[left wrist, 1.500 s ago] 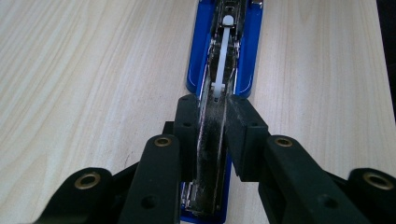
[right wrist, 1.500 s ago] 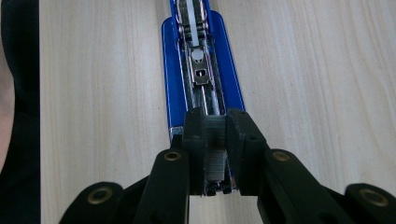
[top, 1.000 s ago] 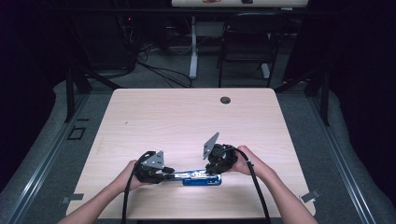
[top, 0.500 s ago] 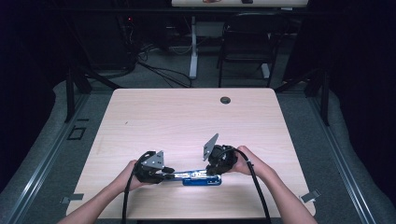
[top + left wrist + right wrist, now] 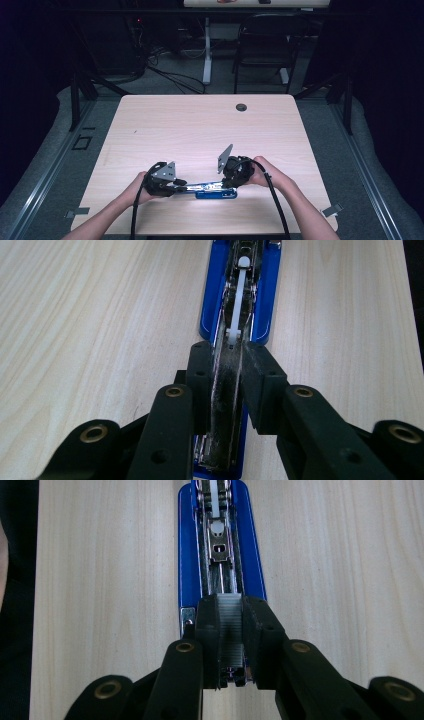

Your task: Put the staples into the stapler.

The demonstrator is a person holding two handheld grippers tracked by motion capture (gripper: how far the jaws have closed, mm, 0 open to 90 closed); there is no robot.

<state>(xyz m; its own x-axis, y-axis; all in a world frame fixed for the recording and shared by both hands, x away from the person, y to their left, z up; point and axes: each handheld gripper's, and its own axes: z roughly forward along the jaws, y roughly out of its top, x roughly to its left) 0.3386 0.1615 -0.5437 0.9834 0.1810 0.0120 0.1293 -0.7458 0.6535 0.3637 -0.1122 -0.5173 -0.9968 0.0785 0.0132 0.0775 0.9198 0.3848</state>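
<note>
**Operator:** Right, I've got the blue stapler point(image 5: 216, 193) lying opened out flat near the table's point(image 5: 200, 130) front edge, between my 2 hands. My left gripper point(image 5: 227, 385) is clamped on the stapler's flipped-back metal arm point(image 5: 226, 405).

**Observer:** And the other side?

**Operator:** My right gripper point(image 5: 231, 635) is closed on a strip of staples point(image 5: 231, 625), held right over the open magazine channel point(image 5: 220, 575). So I'd judge the opening done and the strip fetched; seating it in the channel and closing the stapler remain.

**Observer:** Anything shifted since a second ago?

**Operator:** No. Both grippers and the stapler sit where they were.
</note>
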